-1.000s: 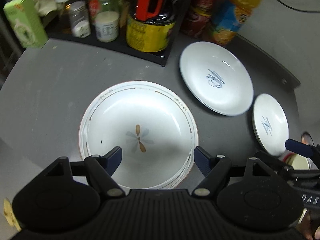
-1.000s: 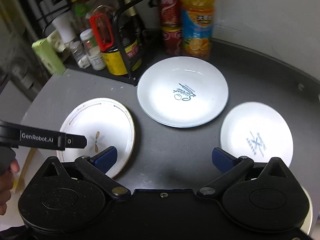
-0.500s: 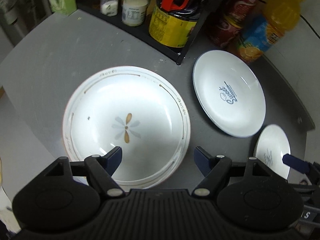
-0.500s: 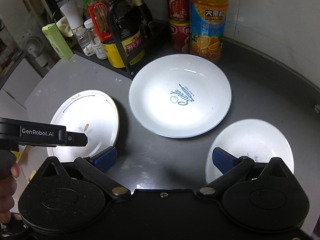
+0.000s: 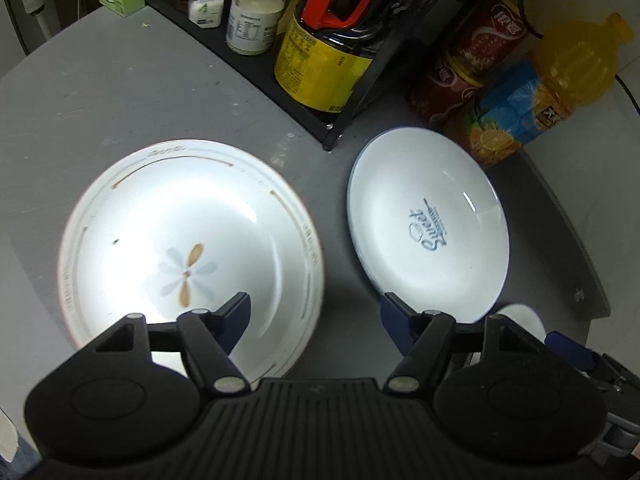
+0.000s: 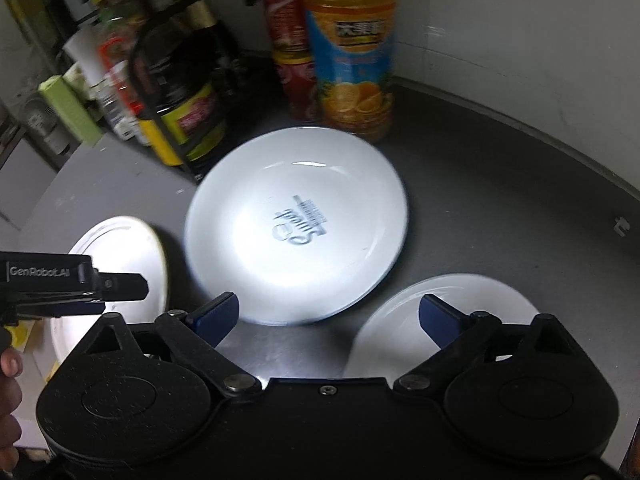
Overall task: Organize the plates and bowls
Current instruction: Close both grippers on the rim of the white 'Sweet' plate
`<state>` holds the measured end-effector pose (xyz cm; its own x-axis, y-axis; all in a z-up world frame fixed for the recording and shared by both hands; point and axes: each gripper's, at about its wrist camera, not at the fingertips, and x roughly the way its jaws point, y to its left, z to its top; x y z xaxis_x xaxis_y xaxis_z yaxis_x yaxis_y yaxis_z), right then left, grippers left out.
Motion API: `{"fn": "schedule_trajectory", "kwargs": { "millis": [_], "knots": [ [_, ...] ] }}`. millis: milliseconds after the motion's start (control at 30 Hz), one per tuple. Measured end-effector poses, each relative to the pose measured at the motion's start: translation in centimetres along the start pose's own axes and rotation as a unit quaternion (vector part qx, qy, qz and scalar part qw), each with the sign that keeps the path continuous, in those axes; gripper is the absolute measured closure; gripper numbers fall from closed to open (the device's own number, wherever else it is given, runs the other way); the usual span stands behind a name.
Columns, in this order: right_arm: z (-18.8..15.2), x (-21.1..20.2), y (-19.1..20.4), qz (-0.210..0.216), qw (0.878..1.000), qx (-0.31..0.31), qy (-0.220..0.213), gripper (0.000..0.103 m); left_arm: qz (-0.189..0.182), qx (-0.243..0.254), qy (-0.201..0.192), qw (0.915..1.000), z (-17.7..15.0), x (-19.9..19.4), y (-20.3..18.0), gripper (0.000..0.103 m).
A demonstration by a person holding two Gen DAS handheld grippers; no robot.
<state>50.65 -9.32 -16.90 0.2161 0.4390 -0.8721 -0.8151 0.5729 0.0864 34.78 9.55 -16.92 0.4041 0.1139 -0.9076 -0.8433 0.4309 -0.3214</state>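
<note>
White flower-printed plate [image 5: 192, 248] lies under the closing, still empty left hand-held gripper [image 5: 316, 314].

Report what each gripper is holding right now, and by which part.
Nothing is held. The left gripper straddles the flower plate's near rim, jaws closing but not touching; the right gripper is closing on nothing.

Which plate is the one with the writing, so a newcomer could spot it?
Start at the orange juice bottle at the back of the grey table. Directly in front of it lies the middle plate of three. Only it has blue script reading Sweet; its left neighbour shows a flower.
</note>
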Motion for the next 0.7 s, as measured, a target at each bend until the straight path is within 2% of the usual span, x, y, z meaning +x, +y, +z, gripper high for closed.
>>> {"fn": "schedule_trajectory", "kwargs": {
  "millis": [167, 300, 400, 500, 600, 700],
  "knots": [
    [0.9, 2.2, -1.8, -0.007, 1.0, 0.024, 0.011, 0.026, -0.022, -0.011, 0.006, 0.9997, 1.3, 2.0, -0.7, 0.048],
    [1.4, 3.9, -3.3, -0.008, 0.998, 0.054, 0.014, 0.039, -0.028, -0.015, 0.007, 0.9995, 2.2, 3.5, -1.1, 0.054],
    [1.8, 5.0, -4.0, -0.011, 0.998, 0.067, 0.016, 0.042, -0.038, -0.017, 0.013, 0.999, 2.8, 4.8, -1.1, 0.061],
    [2.3, 6.1, -4.4, -0.019, 0.997, 0.07, 0.013, 0.043, -0.029, 0.003, -0.019, 0.9994, 3.7, 5.2, -1.7, 0.061],
    [2.9, 7.1, -4.7, -0.021, 0.997, 0.075, 0.017, 0.044, -0.036, -0.013, 0.002, 0.9993, 4.8, 6.4, -1.5, 0.065],
    [3.3, 8.0, -4.9, -0.024, 0.997, 0.077, 0.022, 0.044, -0.025, -0.001, 0.0, 0.9997, 5.5, 7.4, -1.8, 0.065]
  ]
}}
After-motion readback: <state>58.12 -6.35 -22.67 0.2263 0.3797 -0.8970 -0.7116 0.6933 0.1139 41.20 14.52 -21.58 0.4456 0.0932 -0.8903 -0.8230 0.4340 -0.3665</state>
